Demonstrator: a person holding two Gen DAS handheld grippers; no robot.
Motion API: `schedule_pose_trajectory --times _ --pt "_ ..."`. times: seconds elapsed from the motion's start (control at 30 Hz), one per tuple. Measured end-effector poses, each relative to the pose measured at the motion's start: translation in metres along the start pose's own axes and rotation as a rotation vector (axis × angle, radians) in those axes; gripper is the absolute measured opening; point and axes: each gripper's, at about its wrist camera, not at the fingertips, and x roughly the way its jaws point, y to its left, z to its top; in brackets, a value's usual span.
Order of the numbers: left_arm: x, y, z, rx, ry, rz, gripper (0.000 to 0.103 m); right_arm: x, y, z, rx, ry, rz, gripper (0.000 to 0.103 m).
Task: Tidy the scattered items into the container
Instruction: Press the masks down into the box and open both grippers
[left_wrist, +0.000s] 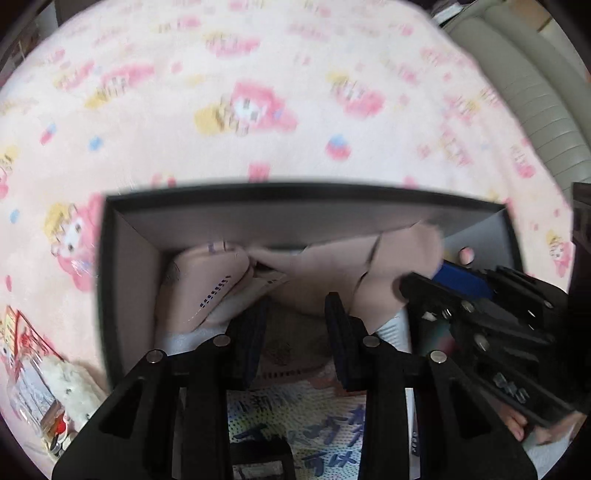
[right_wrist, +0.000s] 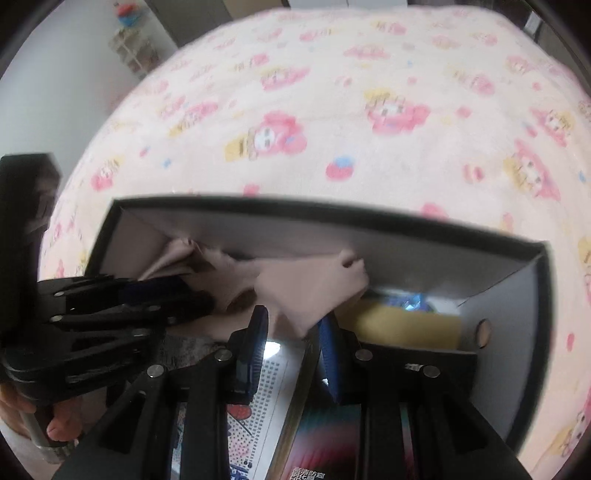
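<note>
The bed (right_wrist: 369, 55) carries my box (right_wrist: 332, 216). Inside it the beige cloth (right_wrist: 306, 284) stretches from nine to three o'clock. My right gripper (right_wrist: 291, 325) pinches its lower fold; my left gripper (left_wrist: 295, 306), part-open, hangs empty beside it.

Little can be read. In the left wrist view a white packet (left_wrist: 295, 424) in the box (left_wrist: 295, 201) bears large blue East Asian characters, too blurred to make out. In the right wrist view a dark packet (right_wrist: 317, 443) at the bottom edge carries small white characters, likewise illegible, and the blanket's (right_wrist: 332, 92) pink lettering is blurred.
</note>
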Motion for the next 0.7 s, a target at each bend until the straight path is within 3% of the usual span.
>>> schedule_pose_trajectory --times 0.07,0.17,0.33,0.47,0.57,0.7 --pt "-0.008 -0.004 -0.004 0.019 -0.021 -0.012 0.033 -0.008 0.002 0.001 -0.015 -0.046 -0.058 0.024" --pt "-0.003 -0.005 0.001 0.019 0.018 -0.016 0.033 -0.012 0.001 0.003 0.007 -0.079 -0.111 0.025" --pt "0.025 0.014 0.003 -0.076 0.097 -0.022 0.032 0.005 -0.007 0.004 0.020 -0.017 -0.131 0.025" --pt "0.010 -0.002 -0.009 -0.012 0.039 0.009 0.036 0.017 -0.005 -0.003 0.000 0.035 -0.146 0.025" --pt "-0.003 -0.011 -0.013 0.044 -0.035 0.021 0.048 0.013 -0.002 -0.004 -0.010 0.018 -0.166 0.026" --pt "-0.033 -0.016 -0.020 0.078 -0.128 0.019 0.051 -0.002 0.007 -0.007 -0.025 -0.031 -0.209 0.030"
